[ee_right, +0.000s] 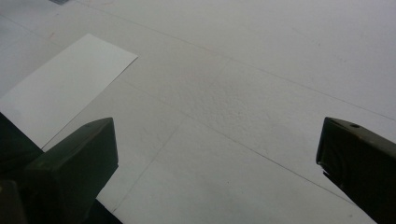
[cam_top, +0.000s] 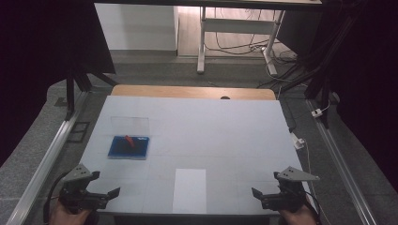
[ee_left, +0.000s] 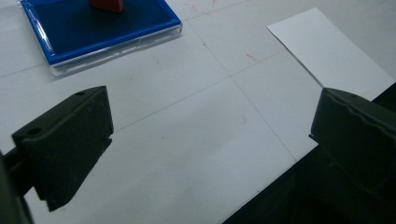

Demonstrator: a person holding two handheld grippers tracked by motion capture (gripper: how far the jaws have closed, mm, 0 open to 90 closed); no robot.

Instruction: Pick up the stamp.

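Both the left gripper (cam_top: 104, 188) and the right gripper (cam_top: 264, 189) are held low at the bottom corners of the high view, jaws spread wide and empty (apparently in readiness), so the blue tray (cam_top: 128, 147) with its red piece (cam_top: 128, 140), left of centre, and the white sheet (cam_top: 189, 190) at bottom centre are left unobstructed.

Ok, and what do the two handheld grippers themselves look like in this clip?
Both are black. The left gripper and the right gripper each carry a grey three-cornered plate on top. A dark cable loops off the left one's outer side. In the gripper views the jaws are blocky, matte dark wedges with small round holes near their tips. No sleeve is visible.
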